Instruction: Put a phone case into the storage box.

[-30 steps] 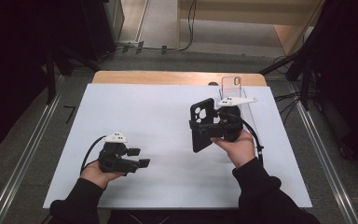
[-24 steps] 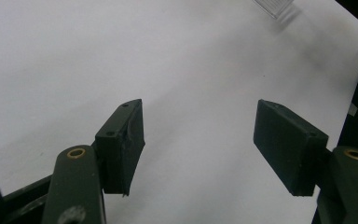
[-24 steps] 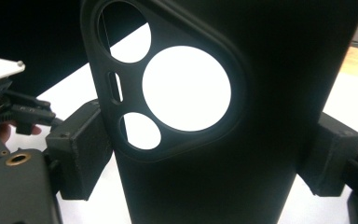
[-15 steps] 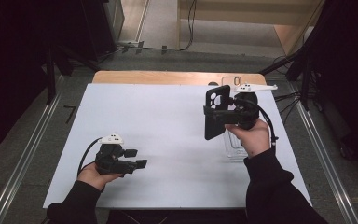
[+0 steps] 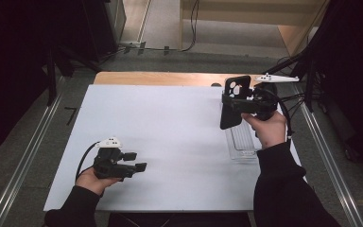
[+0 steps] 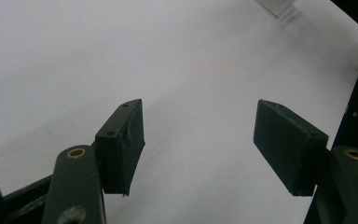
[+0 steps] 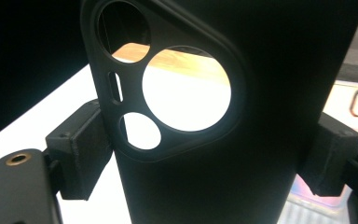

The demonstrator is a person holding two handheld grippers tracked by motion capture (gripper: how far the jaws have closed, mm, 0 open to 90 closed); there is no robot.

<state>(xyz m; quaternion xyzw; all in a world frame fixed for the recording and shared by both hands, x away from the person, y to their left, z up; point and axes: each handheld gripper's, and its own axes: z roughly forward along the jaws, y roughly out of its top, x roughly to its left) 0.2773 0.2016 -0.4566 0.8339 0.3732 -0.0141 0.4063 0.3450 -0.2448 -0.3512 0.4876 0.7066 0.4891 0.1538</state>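
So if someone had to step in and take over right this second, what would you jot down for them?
Right gripper: shut on the black phone case, pads pressing both long edges, case held upright above the table's far right part, camera cutouts at the top.
Left gripper: open, nothing between its fingers, low over the near left of the white table.
Clear plastic tray: lies flat on the table, just below the case and beside the right hand.
Done: case picked up and firmly gripped.
Left: probably setting the case down somewhere, perhaps at the tray; the pictures don't settle where.
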